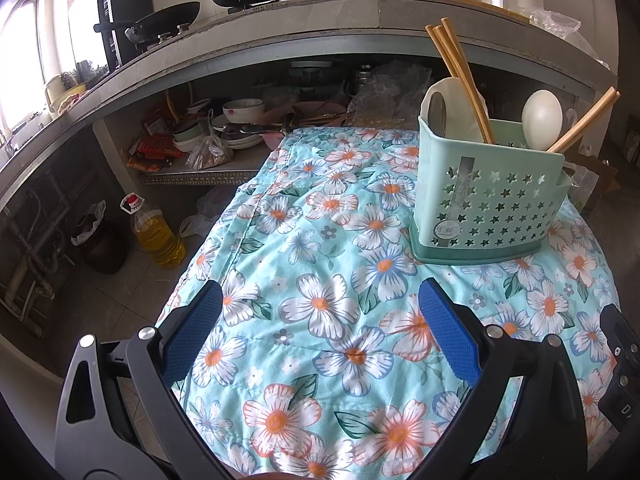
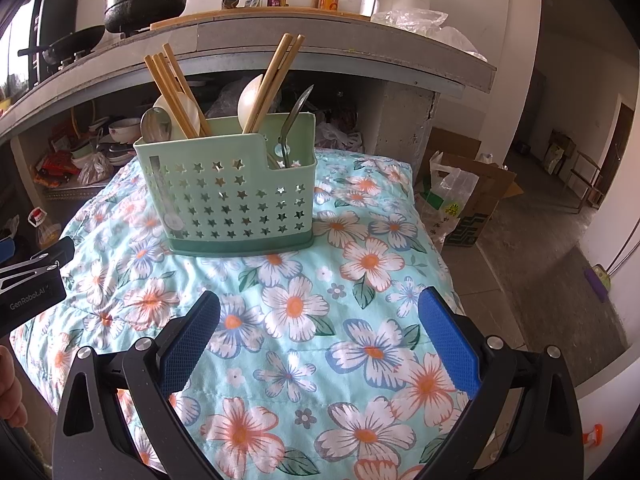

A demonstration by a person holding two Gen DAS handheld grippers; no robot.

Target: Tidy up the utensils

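Note:
A mint green utensil holder (image 2: 236, 196) with star-shaped holes stands on the floral cloth (image 2: 304, 320). It holds wooden chopsticks (image 2: 176, 92), white spoons (image 2: 250, 100) and metal spoons (image 2: 155, 124). It also shows in the left wrist view (image 1: 488, 200), far right, with chopsticks (image 1: 460, 76) and a white spoon (image 1: 542, 116). My left gripper (image 1: 320, 336) is open and empty over the cloth, near and left of the holder. My right gripper (image 2: 320, 340) is open and empty, in front of the holder.
A concrete counter (image 2: 320, 36) behind carries pots, bottles and an appliance. The shelf (image 1: 208, 168) under it holds bowls and bags. An oil bottle (image 1: 158, 236) stands on the floor at left. A cardboard box (image 2: 480, 196) and bags stand at right.

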